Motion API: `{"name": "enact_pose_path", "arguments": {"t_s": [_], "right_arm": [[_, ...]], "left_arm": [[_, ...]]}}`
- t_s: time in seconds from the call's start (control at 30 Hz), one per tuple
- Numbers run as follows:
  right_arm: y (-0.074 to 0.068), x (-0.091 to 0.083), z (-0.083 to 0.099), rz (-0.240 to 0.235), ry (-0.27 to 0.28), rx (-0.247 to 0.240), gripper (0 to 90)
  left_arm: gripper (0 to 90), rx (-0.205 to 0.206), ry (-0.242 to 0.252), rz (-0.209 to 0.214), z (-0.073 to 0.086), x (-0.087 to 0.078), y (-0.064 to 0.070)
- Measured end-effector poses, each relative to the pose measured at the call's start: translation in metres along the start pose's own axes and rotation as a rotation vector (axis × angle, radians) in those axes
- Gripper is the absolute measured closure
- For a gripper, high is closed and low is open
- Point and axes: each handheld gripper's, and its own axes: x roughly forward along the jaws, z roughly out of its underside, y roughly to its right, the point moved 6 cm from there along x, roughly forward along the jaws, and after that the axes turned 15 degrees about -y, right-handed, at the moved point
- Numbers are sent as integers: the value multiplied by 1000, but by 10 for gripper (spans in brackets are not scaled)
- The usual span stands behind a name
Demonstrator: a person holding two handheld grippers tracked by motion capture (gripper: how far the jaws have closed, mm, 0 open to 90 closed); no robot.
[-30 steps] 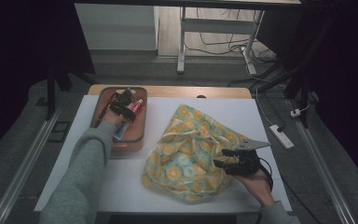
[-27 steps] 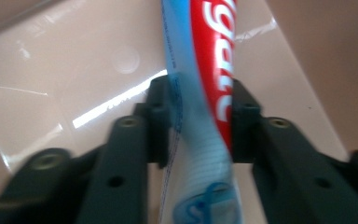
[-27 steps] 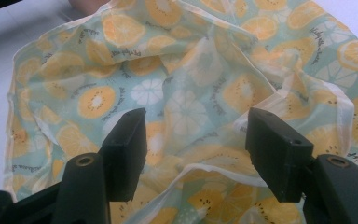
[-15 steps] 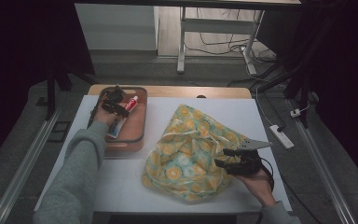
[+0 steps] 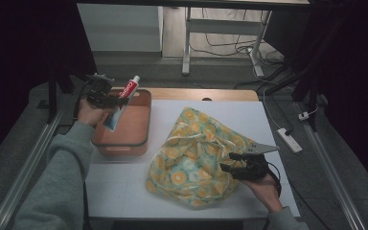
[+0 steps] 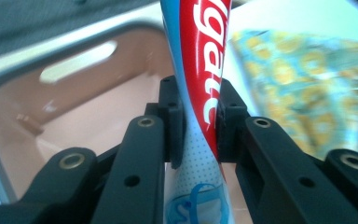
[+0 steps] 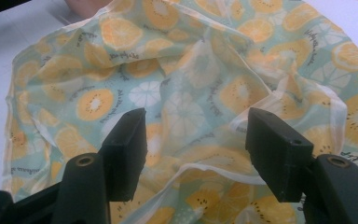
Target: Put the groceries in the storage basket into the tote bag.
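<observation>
Lifted since a second ago: toothpaste tube (image 5: 123, 100) out of the pink bin (image 5: 124, 143), clamped in left gripper (image 5: 106, 98), held tilted above the bin's left rim. Closer in left gripper view: jaws pinching tube (image 6: 200, 88) mid-body. Right gripper (image 5: 234, 163) spread apart, resting at fruit-print bag (image 5: 196, 153).

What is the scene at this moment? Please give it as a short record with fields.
left gripper: jaws shut on the toothpaste tube, held above the tray
right gripper: jaws open, at the fruit-print bag
toothpaste tube: red, white and blue, cap end pointing up and away
tray: salmon-coloured, on the left of the table, nothing seen inside
fruit-print bag: crumpled, on the white table, right of the tray
</observation>
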Motion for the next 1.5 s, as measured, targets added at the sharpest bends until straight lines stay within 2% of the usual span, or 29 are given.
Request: {"name": "enact_pose_path", "arguments": {"t_s": [0.07,0.17,0.3,0.47,0.57,0.73,0.8,0.9,1.07,1.27,1.4,1.5], "right_arm": [[1,-1,0,1,3,7,389],[3,-1,1,4,6,14,389],[7,-2,2,12,7,27,389],[10,-3,3,17,11,34,389],[12,-3,4,20,11,38,389],[14,-3,5,25,14,47,388],[16,-4,5,30,17,54,388],[18,-6,7,37,19,61,388],[21,-7,9,38,17,70,388],[22,-8,10,42,21,72,388],[23,-9,10,45,24,77,388],[23,-9,10,45,23,77,388]], "left_arm": [[764,48,16,22,1,-9,14],[764,134,31,54,3,-17,42],[764,261,29,119,6,-14,86],[764,395,-9,201,7,7,141],[764,467,-42,231,7,24,169],[763,533,-85,263,4,55,204],[763,547,-104,270,3,67,214],[762,588,-144,250,5,85,225],[762,656,-223,207,14,109,236],[761,757,-311,172,29,124,240],[761,808,-365,153,37,131,241],[761,830,-396,146,41,136,243]]}}
